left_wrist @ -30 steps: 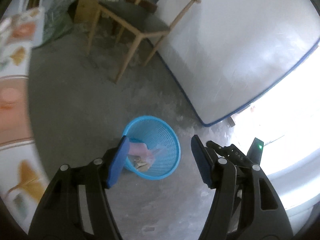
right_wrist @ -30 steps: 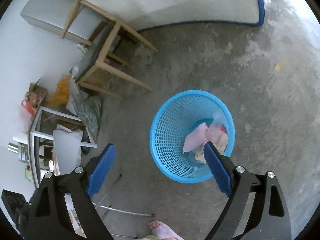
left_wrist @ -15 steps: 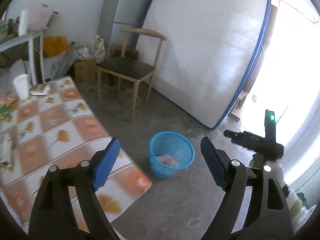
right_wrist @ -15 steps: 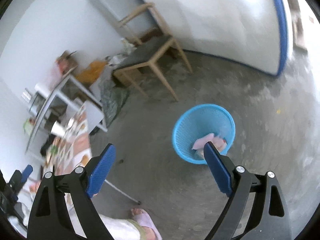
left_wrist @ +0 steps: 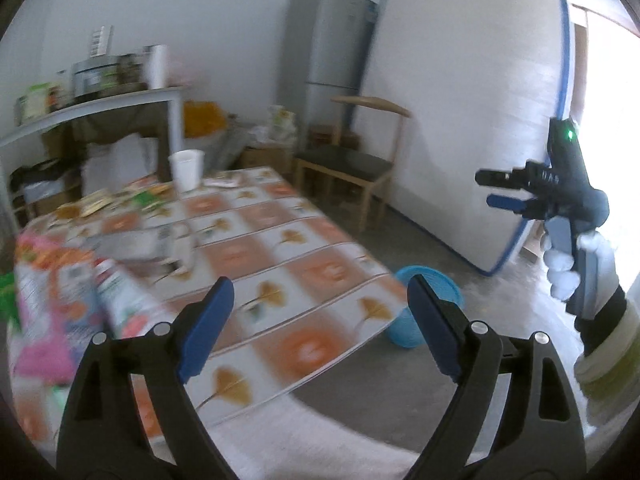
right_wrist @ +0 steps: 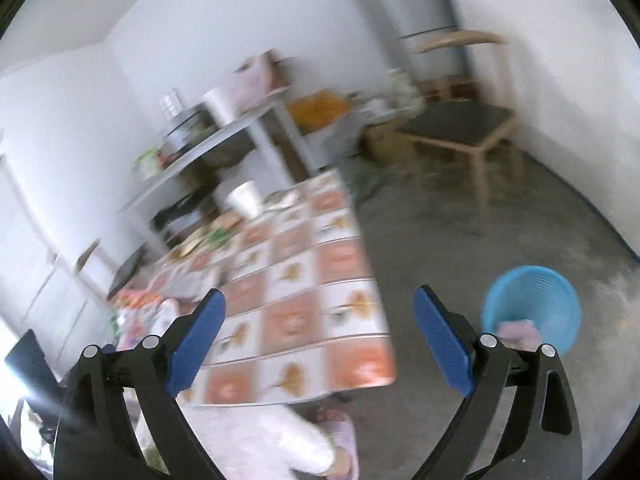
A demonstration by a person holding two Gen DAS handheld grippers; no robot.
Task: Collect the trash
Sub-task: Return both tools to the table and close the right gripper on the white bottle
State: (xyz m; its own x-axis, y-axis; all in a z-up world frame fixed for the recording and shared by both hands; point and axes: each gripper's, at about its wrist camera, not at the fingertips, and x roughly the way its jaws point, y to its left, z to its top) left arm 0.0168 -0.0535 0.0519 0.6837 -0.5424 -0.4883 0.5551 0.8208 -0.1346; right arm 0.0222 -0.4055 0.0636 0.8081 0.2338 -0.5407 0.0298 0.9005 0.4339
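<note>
A blue mesh basket point(right_wrist: 532, 304) stands on the concrete floor beside the table, with pink and pale trash inside; it also shows in the left wrist view point(left_wrist: 428, 312), partly behind a finger. Wrappers and packets point(left_wrist: 108, 200) lie on the table with the tiled orange cloth point(left_wrist: 280, 264), and colourful packets point(left_wrist: 60, 300) lie at its left. A white cup point(left_wrist: 186, 170) stands at the far end. My left gripper point(left_wrist: 320, 324) is open and empty above the table's near edge. My right gripper point(right_wrist: 318, 336) is open and empty; it shows raised at the right of the left wrist view point(left_wrist: 520, 192).
A wooden chair point(left_wrist: 352, 164) stands by a mattress point(left_wrist: 460, 100) leaning on the wall. A grey fridge point(left_wrist: 320, 48) and a cluttered shelf table point(left_wrist: 88, 108) are behind. My foot in a slipper point(right_wrist: 336, 420) is by the table's corner.
Both grippers have swung up and away from the basket toward the table. Both stay open. The views are blurred from motion.
</note>
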